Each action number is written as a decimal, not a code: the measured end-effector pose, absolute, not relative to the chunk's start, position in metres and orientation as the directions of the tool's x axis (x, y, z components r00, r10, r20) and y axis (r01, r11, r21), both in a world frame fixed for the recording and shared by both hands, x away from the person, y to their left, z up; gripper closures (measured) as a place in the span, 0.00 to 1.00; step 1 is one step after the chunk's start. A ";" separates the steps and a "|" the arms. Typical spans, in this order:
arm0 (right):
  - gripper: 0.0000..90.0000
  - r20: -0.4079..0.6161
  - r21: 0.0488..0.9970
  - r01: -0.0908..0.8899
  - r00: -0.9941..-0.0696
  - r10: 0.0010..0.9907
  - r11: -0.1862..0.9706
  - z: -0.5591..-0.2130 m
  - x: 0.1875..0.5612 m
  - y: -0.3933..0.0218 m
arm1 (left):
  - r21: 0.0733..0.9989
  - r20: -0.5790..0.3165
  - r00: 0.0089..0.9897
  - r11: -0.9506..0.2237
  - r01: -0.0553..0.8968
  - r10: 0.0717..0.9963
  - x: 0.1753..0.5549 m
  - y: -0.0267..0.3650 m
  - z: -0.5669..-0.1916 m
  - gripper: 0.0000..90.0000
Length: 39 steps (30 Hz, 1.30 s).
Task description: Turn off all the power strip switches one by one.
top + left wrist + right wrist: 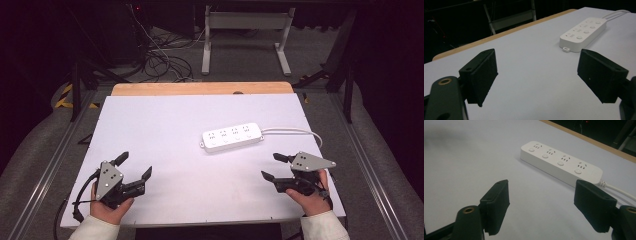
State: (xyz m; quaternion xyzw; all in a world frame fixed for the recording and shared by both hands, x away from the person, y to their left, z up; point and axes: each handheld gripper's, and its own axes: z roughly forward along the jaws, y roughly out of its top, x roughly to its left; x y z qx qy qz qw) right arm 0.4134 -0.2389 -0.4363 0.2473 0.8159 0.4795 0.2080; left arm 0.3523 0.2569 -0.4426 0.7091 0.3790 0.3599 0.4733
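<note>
While both grippers rest near the front edge of the white table [165,125], the power strip [232,136] lies flat a little right of the table's middle, well apart from either tool. Its white cord [295,131] leaves its right end and curves off toward the table's right edge. Four sockets, each with a round button, run along its top face.

At the near left corner, the left gripper [134,166] is held in a hand [107,207], its jaws spread wide with nothing between them; in the left gripper view the two black pads [482,75] frame bare table, with the strip farther off at the upper right. On the near right side, the right gripper [274,166] is held by the other hand [311,200], pointing left across the table. Its jaws are likewise released and empty, and in the right gripper view the strip [561,162] sits just beyond them, its cord end close behind the right pad [594,205]. A strip of bare wood [200,89] shows along the far edge of the table.
</note>
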 end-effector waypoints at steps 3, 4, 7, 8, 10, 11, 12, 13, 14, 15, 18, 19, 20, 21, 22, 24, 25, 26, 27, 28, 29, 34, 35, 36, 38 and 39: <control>0.32 -0.099 0.887 0.205 -0.790 0.605 0.413 -0.436 0.414 -0.239 | 0.945 0.156 0.451 -0.266 0.192 0.879 0.352 0.257 -0.442 0.19; 0.32 -0.099 0.887 0.205 -0.791 0.604 0.413 -0.436 0.414 -0.239 | 0.944 0.159 0.448 -0.268 0.191 0.880 0.352 0.257 -0.442 0.19; 0.32 -0.098 0.887 0.206 -0.790 0.606 0.412 -0.436 0.413 -0.239 | 0.943 0.168 0.444 -0.275 0.188 0.880 0.352 0.256 -0.442 0.19; 0.32 -0.101 0.887 0.203 -0.790 0.605 0.414 -0.435 0.413 -0.239 | 0.942 0.171 0.445 -0.279 0.189 0.879 0.352 0.256 -0.443 0.19; 0.32 -0.105 0.886 0.201 -0.790 0.604 0.418 -0.434 0.414 -0.239 | 0.941 0.174 0.443 -0.281 0.188 0.880 0.352 0.256 -0.443 0.19; 0.32 -0.105 0.886 0.201 -0.790 0.604 0.418 -0.434 0.414 -0.239 | 0.941 0.176 0.442 -0.282 0.188 0.880 0.352 0.256 -0.443 0.19; 0.33 -0.106 0.885 0.201 -0.790 0.603 0.419 -0.433 0.414 -0.239 | 0.940 0.178 0.441 -0.285 0.189 0.880 0.352 0.256 -0.443 0.19; 0.33 -0.105 0.885 0.202 -0.790 0.603 0.418 -0.432 0.414 -0.238 | 0.940 0.176 0.438 -0.283 0.191 0.881 0.352 0.256 -0.443 0.19; 0.35 -0.104 0.881 0.207 -0.791 0.603 0.425 -0.430 0.415 -0.237 | 0.940 0.176 0.436 -0.282 0.192 0.883 0.352 0.256 -0.443 0.19; 0.35 -0.104 0.881 0.207 -0.791 0.603 0.425 -0.430 0.415 -0.237 | 0.940 0.176 0.435 -0.283 0.194 0.883 0.352 0.257 -0.443 0.19; 0.37 -0.092 0.877 0.222 -0.793 0.602 0.427 -0.426 0.417 -0.234 | 0.939 0.179 0.431 -0.285 0.194 0.884 0.352 0.257 -0.443 0.19; 0.39 -0.080 0.874 0.230 -0.801 0.594 0.428 -0.423 0.419 -0.232 | 0.939 0.178 0.433 -0.285 0.195 0.884 0.352 0.257 -0.442 0.19; 0.39 -0.080 0.874 0.230 -0.801 0.594 0.428 -0.423 0.419 -0.232 | 0.940 0.175 0.430 -0.280 0.194 0.886 0.352 0.257 -0.442 0.19; 0.39 -0.074 0.872 0.233 -0.806 0.587 0.430 -0.421 0.421 -0.230 | 0.940 0.175 0.430 -0.280 0.194 0.886 0.351 0.257 -0.442 0.19; 0.40 -0.071 0.870 0.236 -0.808 0.584 0.432 -0.419 0.423 -0.228 | 0.940 0.175 0.430 -0.280 0.194 0.886 0.351 0.257 -0.442 0.19; 0.41 -0.071 0.861 0.240 -0.817 0.572 0.449 -0.413 0.428 -0.221 | 0.940 0.175 0.431 -0.280 0.195 0.885 0.351 0.257 -0.442 0.19; 0.41 -0.071 0.861 0.240 -0.817 0.572 0.449 -0.413 0.428 -0.221 | 0.940 0.174 0.432 -0.280 0.195 0.885 0.351 0.257 -0.442 0.19; 0.41 -0.076 0.855 0.238 -0.820 0.567 0.461 -0.410 0.432 -0.216 | 0.940 0.176 0.433 -0.281 0.193 0.884 0.352 0.257 -0.442 0.19; 0.41 -0.076 0.852 0.239 -0.824 0.562 0.466 -0.408 0.434 -0.213 | 0.940 0.173 0.434 -0.279 0.194 0.884 0.351 0.257 -0.442 0.19; 0.41 -0.073 0.849 0.243 -0.825 0.560 0.470 -0.406 0.435 -0.210 | 0.941 0.172 0.434 -0.279 0.194 0.884 0.351 0.258 -0.442 0.19; 0.41 -0.073 0.849 0.243 -0.825 0.560 0.470 -0.406 0.435 -0.210 | 0.941 0.171 0.434 -0.278 0.194 0.884 0.352 0.258 -0.442 0.19; 0.41 -0.063 0.844 0.250 -0.832 0.551 0.475 -0.401 0.444 -0.198 | 0.942 0.171 0.434 -0.276 0.193 0.885 0.352 0.258 -0.442 0.19; 0.41 -0.058 0.842 0.252 -0.836 0.546 0.476 -0.399 0.448 -0.192 | 0.941 0.172 0.434 -0.278 0.193 0.884 0.351 0.258 -0.442 0.19; 0.41 -0.058 0.842 0.252 -0.836 0.546 0.476 -0.399 0.448 -0.192 | 0.941 0.173 0.434 -0.279 0.193 0.884 0.351 0.258 -0.442 0.19; 0.43 -0.047 0.843 0.250 -0.848 0.527 0.476 -0.396 0.453 -0.183 | 0.941 0.174 0.434 -0.279 0.191 0.884 0.351 0.258 -0.442 0.19; 0.43 -0.047 0.843 0.250 -0.848 0.527 0.476 -0.396 0.453 -0.183 | 0.941 0.173 0.435 -0.278 0.191 0.884 0.351 0.258 -0.442 0.19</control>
